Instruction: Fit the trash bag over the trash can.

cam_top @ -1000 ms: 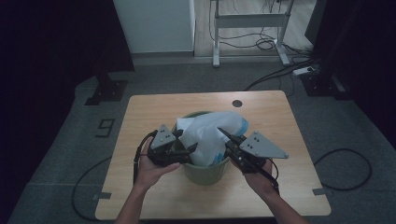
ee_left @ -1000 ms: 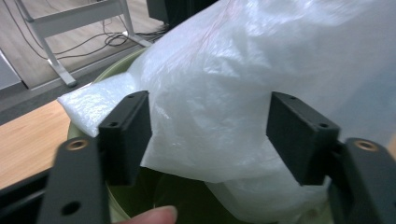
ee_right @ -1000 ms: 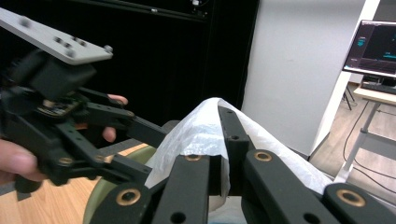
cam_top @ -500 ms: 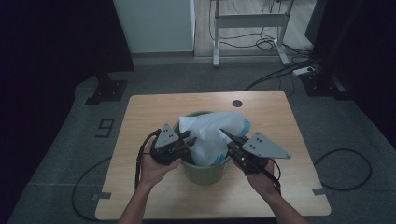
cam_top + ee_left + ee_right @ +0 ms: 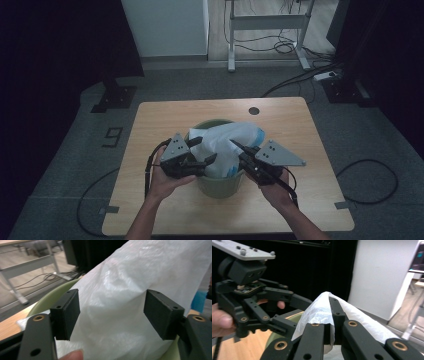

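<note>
So we've got the bag [image 5: 227,145] sitting half in the green bin [image 5: 217,184] mid-tabletop [image 5: 295,125]. Our right claw [image 5: 235,145] is clamped tight on a fold of it. Left claw [image 5: 204,150] has just been opening, its pads spread either side of the plastic, not pinching it.

Numeral "9" on the floor [image 5: 113,136]

a green bin [image 5: 216,184] stands between the left gripper [image 5: 204,151] and the right gripper [image 5: 234,145]; a white bag [image 5: 231,145] bulges from it, touching both, on the wooden table [image 5: 150,125]
</note>
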`<act>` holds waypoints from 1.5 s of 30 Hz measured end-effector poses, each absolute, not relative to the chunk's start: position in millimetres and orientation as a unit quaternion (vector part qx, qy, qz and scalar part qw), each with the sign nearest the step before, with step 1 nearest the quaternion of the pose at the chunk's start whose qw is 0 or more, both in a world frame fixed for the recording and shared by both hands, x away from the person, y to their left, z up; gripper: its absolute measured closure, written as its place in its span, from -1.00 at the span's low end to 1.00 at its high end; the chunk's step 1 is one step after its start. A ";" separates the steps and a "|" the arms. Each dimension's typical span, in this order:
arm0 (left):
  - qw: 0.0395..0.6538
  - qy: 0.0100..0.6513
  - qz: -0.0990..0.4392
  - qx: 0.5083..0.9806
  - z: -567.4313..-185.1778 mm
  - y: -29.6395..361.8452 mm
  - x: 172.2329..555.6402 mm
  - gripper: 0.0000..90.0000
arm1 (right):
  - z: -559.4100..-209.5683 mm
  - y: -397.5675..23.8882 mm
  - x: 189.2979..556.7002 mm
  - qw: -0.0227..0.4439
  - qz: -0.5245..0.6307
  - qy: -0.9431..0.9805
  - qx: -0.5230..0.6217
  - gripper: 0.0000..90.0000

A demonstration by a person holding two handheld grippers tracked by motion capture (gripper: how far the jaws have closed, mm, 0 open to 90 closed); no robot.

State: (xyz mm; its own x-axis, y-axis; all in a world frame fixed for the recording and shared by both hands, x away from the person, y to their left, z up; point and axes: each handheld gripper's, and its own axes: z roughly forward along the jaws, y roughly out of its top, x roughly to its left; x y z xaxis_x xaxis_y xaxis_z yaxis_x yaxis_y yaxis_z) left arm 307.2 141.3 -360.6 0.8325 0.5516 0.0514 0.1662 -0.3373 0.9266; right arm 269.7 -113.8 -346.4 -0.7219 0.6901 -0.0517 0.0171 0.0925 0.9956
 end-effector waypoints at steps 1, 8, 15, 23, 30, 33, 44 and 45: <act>0.531 0.222 0.178 0.798 -361.3 141.0 308.3 -0.30 | -346.8 -113.3 270.3 0.266 0.624 0.689 0.255 0.97; 0.511 0.187 0.191 0.817 -365.6 128.6 310.3 0.29 | -350.9 -110.4 274.2 0.246 0.626 0.698 0.246 0.97; 0.506 0.183 0.204 0.818 -362.5 118.4 308.0 0.80 | -352.5 -111.5 273.1 0.247 0.626 0.698 0.246 0.97; 0.531 0.192 0.177 0.806 -363.5 125.2 307.2 0.98 | -354.8 -119.9 273.4 0.254 0.622 0.691 0.266 0.75; 0.550 0.190 0.158 0.798 -361.7 134.9 305.6 0.99 | -358.8 -122.1 274.1 0.258 0.613 0.694 0.275 0.35; 0.561 0.202 0.155 0.788 -361.4 143.1 307.6 1.00 | -364.3 -125.6 270.0 0.270 0.601 0.693 0.291 0.07; 0.608 0.239 0.151 0.742 -362.3 164.7 312.9 1.00 | -382.7 -137.3 265.8 0.287 0.554 0.706 0.334 0.42; 0.611 0.239 0.147 0.740 -362.5 166.8 313.6 1.00 | -383.7 -139.3 266.3 0.287 0.555 0.705 0.336 0.49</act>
